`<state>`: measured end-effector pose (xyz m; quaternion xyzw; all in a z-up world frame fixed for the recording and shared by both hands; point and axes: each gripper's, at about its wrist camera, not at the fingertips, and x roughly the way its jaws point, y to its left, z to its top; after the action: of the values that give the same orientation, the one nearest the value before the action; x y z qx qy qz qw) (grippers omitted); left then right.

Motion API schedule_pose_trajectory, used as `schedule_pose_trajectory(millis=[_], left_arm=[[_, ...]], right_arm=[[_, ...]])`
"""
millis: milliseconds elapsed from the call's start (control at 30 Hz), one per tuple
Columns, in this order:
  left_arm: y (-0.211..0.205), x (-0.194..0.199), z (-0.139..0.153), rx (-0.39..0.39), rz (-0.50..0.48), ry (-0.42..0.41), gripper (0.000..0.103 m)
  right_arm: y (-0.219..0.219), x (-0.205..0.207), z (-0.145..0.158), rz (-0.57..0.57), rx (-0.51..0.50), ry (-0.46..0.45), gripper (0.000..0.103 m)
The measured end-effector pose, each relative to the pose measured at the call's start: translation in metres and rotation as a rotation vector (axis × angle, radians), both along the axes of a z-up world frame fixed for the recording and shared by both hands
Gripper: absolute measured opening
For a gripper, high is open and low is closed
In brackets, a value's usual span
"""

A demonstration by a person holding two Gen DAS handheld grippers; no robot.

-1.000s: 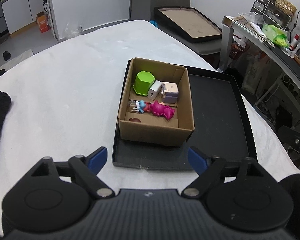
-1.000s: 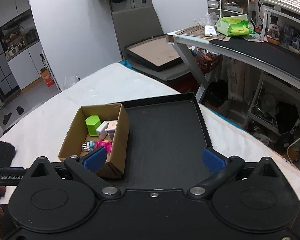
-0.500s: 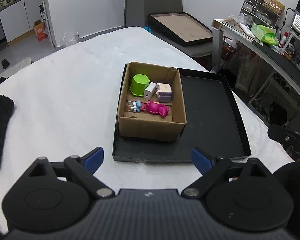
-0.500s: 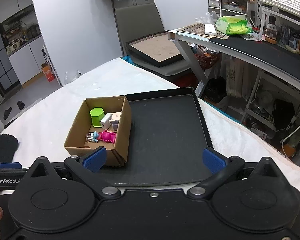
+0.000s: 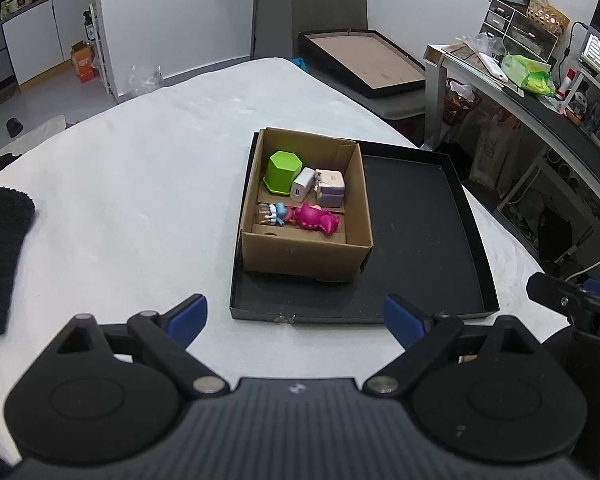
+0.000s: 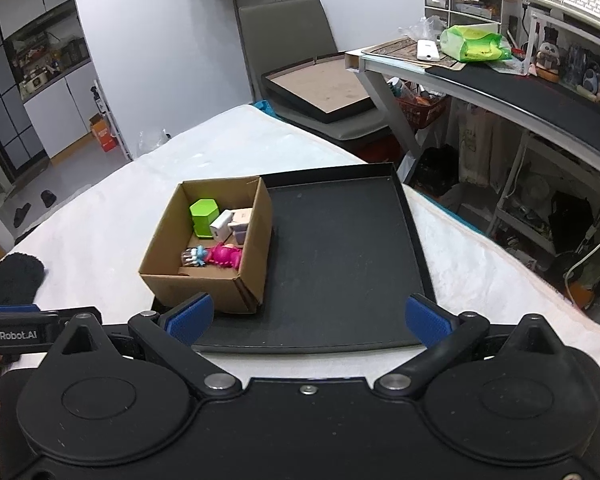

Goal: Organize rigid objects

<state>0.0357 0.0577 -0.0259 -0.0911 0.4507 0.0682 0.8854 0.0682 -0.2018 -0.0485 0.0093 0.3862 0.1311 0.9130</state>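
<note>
Blue rubber pads tip both grippers, and both sets of fingers are spread wide with nothing between them. The left gripper (image 5: pixel 295 316) hangs above the white cloth of the table (image 5: pixel 120 208), short of the near rim of the black tray (image 5: pixel 420 240), its left pad (image 5: pixel 188 316) over bare cloth and its right pad (image 5: pixel 403 316) over the tray's near edge. The right gripper (image 6: pixel 308 318) is held alongside it, and its body shows at the right edge of the left camera's view. Its left fingertip (image 6: pixel 190 318) sits in front of the near corner of the cardboard box (image 6: pixel 204 286), and its right fingertip (image 6: pixel 428 320) lines up with the tray's near right corner.

Just beyond the fingers, the cardboard box stands inside the left part of the tray, leaving the tray's right part as bare black floor. In the box, nearest the grippers, a pink figure (image 5: pixel 316 218) lies on its side, and a small blue-haired figure (image 5: pixel 274 213) is touching it on the left. Farther in, a green hexagonal block (image 5: pixel 283 171) stands by the left wall, a white charger (image 5: pixel 303 185) leans beside it, and a pale lilac block (image 5: pixel 330 188) sits against the right wall.

Off to the left of the fingers, a black fuzzy cloth (image 5: pixel 0 252) lies on the table. Beyond the far end of the table, a second black tray with a brown base (image 5: pixel 364 62) rests tilted on a grey chair (image 6: pixel 300 28), and a cluttered desk (image 6: pixel 520 84) runs along the right.
</note>
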Motion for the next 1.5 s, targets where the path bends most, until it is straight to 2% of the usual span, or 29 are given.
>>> schedule_pose_trajectory(millis=[1500], left_arm=[[-0.0079, -0.0081, -0.0024, 0.014, -0.027, 0.005, 0.094]], right_arm=[[-0.0025, -0.0028, -0.0045, -0.018, -0.011, -0.007, 0.103]])
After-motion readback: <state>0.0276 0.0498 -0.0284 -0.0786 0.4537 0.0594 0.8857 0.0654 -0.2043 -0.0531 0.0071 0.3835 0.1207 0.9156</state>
